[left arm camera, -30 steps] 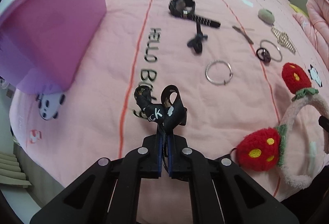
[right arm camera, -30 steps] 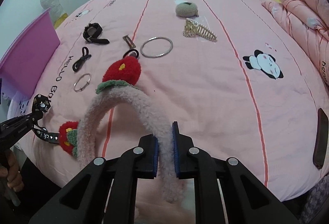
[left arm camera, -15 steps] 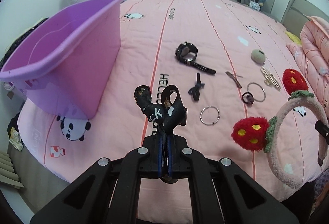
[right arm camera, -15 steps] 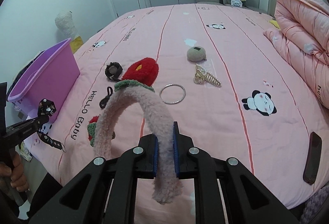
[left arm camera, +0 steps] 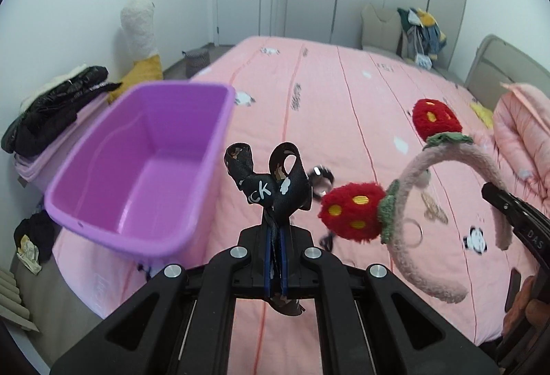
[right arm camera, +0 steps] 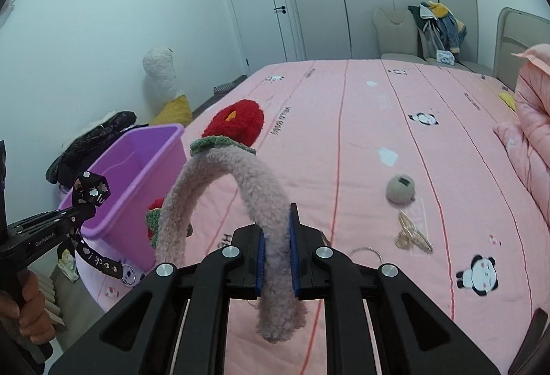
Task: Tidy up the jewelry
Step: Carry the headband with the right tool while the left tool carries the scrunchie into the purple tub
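Note:
My left gripper (left arm camera: 275,237) is shut on a black printed ribbon bow (left arm camera: 271,185) and holds it in the air just right of the open purple bin (left arm camera: 137,175). My right gripper (right arm camera: 276,237) is shut on a fluffy pink headband (right arm camera: 254,203) with red strawberry pompoms (right arm camera: 237,124), lifted above the bed. The headband also shows in the left wrist view (left arm camera: 405,203), right of the bow. The bin also shows in the right wrist view (right arm camera: 134,168), with the left gripper (right arm camera: 74,215) and bow (right arm camera: 91,191) beside it.
On the pink bedspread (right arm camera: 378,134) lie a beige round piece (right arm camera: 400,189), a gold claw clip (right arm camera: 412,234) and a silver ring (right arm camera: 366,253). A black watch (left arm camera: 321,177) shows behind the bow. A folded pink quilt (right arm camera: 529,134) lies at right.
Both grippers have risen well above the bed with their items. The left has moved toward the purple bin, whose inside now shows. The headband has come closer to the bin.

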### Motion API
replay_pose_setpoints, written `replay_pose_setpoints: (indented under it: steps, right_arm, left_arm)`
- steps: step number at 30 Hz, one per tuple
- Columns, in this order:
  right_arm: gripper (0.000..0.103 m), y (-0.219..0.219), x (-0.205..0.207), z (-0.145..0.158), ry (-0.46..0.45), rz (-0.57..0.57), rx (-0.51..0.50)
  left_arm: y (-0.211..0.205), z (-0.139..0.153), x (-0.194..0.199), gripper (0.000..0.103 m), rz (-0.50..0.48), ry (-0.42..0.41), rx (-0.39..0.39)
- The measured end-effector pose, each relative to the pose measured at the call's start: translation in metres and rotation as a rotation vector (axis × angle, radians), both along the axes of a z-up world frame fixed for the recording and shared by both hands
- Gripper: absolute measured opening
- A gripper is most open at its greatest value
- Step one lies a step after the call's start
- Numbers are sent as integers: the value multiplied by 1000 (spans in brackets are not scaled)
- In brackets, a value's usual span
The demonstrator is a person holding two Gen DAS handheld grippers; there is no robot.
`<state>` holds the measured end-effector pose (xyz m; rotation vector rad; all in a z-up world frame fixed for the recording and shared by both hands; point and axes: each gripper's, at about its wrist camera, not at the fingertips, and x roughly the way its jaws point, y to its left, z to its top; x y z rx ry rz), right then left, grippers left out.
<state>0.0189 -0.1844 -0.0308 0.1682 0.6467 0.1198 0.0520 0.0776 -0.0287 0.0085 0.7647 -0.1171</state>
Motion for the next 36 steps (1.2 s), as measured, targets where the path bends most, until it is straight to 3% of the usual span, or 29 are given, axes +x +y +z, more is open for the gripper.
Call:
replay_pose_setpoints:
  steps: [6, 12, 18, 24, 34, 35, 36]
  right_arm:
    - [12, 77, 69, 49, -52, 140, -15]
    - [12, 171, 147, 64, -16, 282, -20]
    - [12, 249, 212, 42, 88, 376, -78]
    - [12, 302, 260, 8, 220, 425, -134]
    - [14, 335, 294, -47, 349, 445, -201]
    - [16, 337, 296, -49, 361, 450, -202]
    - [25, 335, 297, -50, 370, 456, -193]
  left_arm:
    - [60, 40, 37, 4, 71, -26, 5]
    - [125, 38, 77, 4, 183, 26, 32]
    - [173, 7, 107, 4, 269, 118, 14]
    - [193, -35, 132, 4, 307, 226, -17]
    - [212, -80, 161, 5, 350, 376, -34]
    - [214, -82, 163, 7, 359, 383, -35]
    - [216, -85, 163, 10, 367, 394, -38]
